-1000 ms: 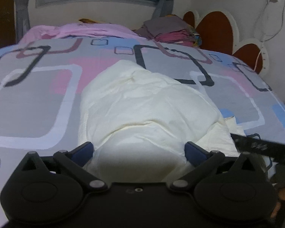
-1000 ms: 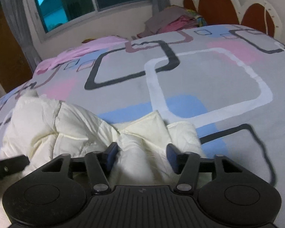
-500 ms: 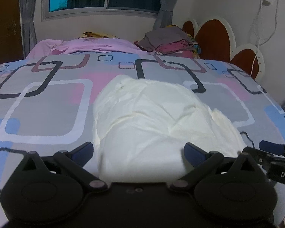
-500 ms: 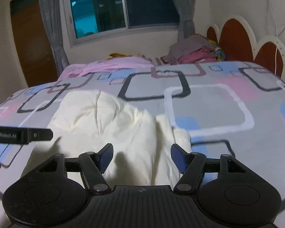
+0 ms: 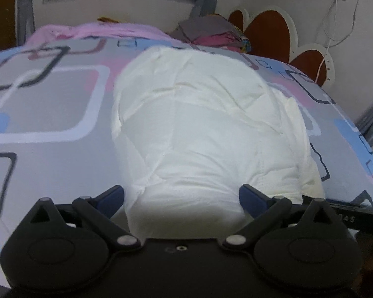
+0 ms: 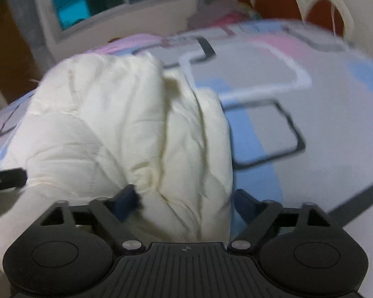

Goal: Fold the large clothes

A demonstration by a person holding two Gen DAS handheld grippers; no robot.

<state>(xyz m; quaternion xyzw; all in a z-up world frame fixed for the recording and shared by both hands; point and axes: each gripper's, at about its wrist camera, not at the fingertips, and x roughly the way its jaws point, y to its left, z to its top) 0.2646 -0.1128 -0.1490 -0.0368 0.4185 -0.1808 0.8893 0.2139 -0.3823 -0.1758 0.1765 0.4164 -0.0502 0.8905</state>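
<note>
On the grey bedspread (image 5: pixel 49 164) with pink and blue squares, a puffy cream quilted garment (image 5: pixel 206 129) lies bundled between both grippers' spread jaws; the right gripper (image 6: pixel 186 202) has just been opening, the left gripper (image 5: pixel 181 196) is released too

Cream quilted garment (image 5: pixel 206 134); grey bedsheet (image 5: pixel 49 104), pink-blue-white-black squares; blue-tipped fingers (image 5: pixel 109 197).

Each handheld matte-black plastic gripper (image 5: pixel 181 196) (image 6: pixel 186 201) has dark-blue finger pads (image 5: pixel 247 193), silver pivot screws and round side discs — the right one's base is ribbed.
</note>
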